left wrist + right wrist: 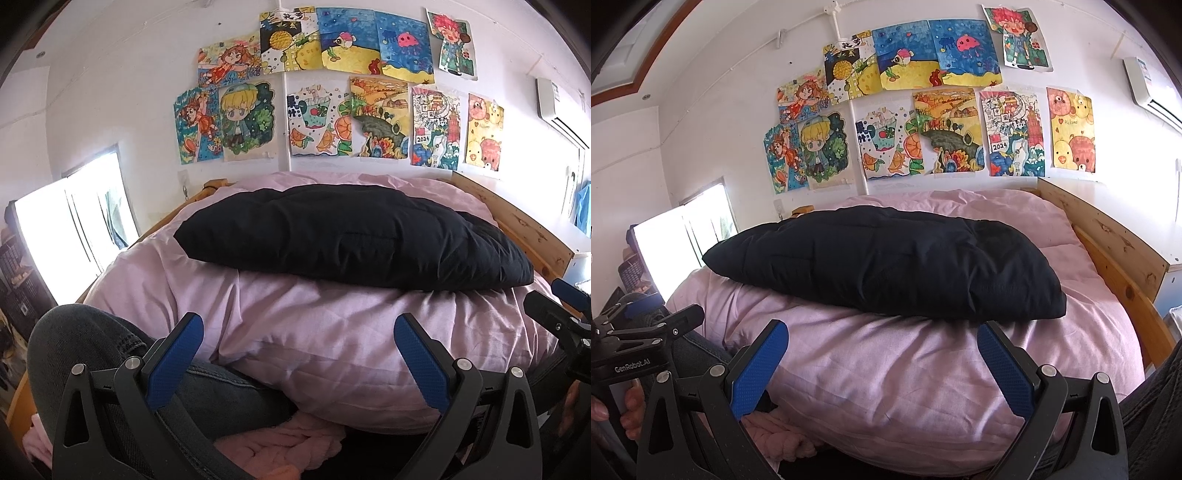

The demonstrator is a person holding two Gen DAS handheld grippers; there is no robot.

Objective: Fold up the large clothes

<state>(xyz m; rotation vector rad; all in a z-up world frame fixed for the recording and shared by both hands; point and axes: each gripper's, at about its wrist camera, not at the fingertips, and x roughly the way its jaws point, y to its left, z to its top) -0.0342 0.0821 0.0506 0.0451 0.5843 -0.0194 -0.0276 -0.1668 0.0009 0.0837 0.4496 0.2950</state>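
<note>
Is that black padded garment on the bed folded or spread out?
Folded: the black garment lies as one compact, puffy bundle on the pink duvet, no sleeves showing.

Folded black padded garment (354, 236) flat atop pink duvet (314, 332)

Black metal body of the left gripper (631, 363) — white lettering "GenRobot.AI", seen in the right wrist view.

Coloured paper drawing of buildings and a dragon taped to the white wall (1012, 134) — "2024" in a small white box at its lower left, legible in both views (436, 127).

Yellow paper drawing of round bears and chicks (1071, 134) — a faint handwritten word, too small to read.
</note>
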